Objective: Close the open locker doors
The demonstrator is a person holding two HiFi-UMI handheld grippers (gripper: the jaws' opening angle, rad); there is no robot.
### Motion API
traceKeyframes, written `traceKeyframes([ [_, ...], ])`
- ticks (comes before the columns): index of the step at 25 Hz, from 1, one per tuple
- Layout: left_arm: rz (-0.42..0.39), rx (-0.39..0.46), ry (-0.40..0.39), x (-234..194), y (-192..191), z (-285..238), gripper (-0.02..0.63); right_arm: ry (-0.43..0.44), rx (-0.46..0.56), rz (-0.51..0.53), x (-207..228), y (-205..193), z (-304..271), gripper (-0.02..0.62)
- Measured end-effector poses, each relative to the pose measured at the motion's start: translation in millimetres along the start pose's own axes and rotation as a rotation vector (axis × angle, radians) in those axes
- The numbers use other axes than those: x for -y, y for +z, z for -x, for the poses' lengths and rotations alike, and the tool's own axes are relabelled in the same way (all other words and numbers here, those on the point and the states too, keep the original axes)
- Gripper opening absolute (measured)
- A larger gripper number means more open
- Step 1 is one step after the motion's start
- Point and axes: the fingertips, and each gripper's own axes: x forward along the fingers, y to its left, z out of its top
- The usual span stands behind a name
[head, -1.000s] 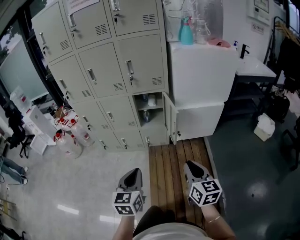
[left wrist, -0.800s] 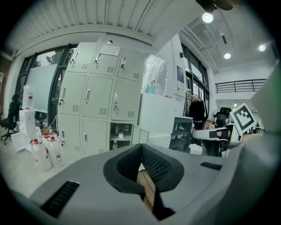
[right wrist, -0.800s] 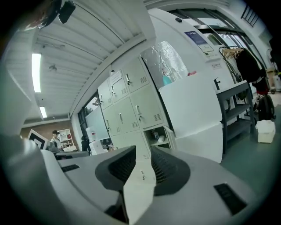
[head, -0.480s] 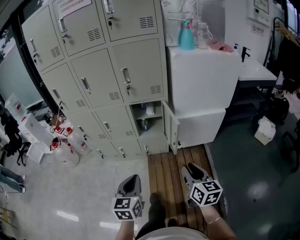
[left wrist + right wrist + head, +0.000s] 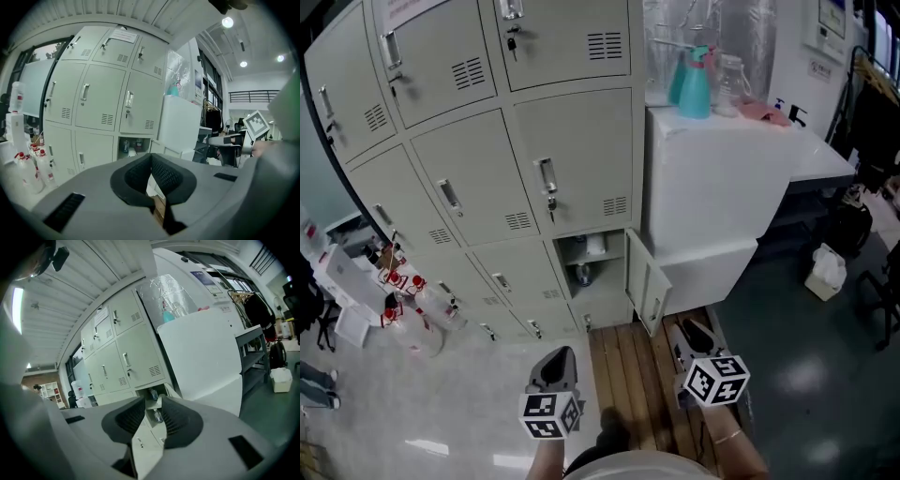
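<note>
Lockers [image 5: 487,169] fill the wall ahead, with a white cabinet [image 5: 712,187] against their right side and a wood floor panel [image 5: 628,375] under me.

- Open door [image 5: 644,289]: right column, third row down in what the head view shows. It is hinged on its right and swung out toward me. The other doors in view sit flush.
- It is ahead of both claws and well apart from them, with no contact. In the head view it sits up and left of the right claw [image 5: 684,328], the nearer one. The left claw [image 5: 564,354] is further off to its lower left.
- In the right gripper view, the open compartment [image 5: 586,262] lines up in the gap between the jaws.
- Right claw: released, nothing in it. The jaws have just been opening wide, then came back in slightly.
- Left claw: clenched, tips meeting, nothing gripped. Only floor shows through the slot behind the tips.
- Hard to read: the shelf contents are too small, maybe a bottle and a white roll. The door is nearly edge-on in both gripper views. The top locker row is cut off, and my arms are cropped at the bottom edge.
</note>
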Motion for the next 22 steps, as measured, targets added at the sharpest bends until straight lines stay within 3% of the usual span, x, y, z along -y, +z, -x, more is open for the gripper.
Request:
traceKeyframes([
  [11, -0.002, -0.019, -0.074, -66, 28, -79, 0.020, -0.134, 0.003, -0.009, 12, 10, -85, 0.089],
  [22, -0.013, -0.077, -0.126, -74, 19, -124, 0.020, -0.219, -0.060, 0.000, 53, 3, -122, 0.095],
])
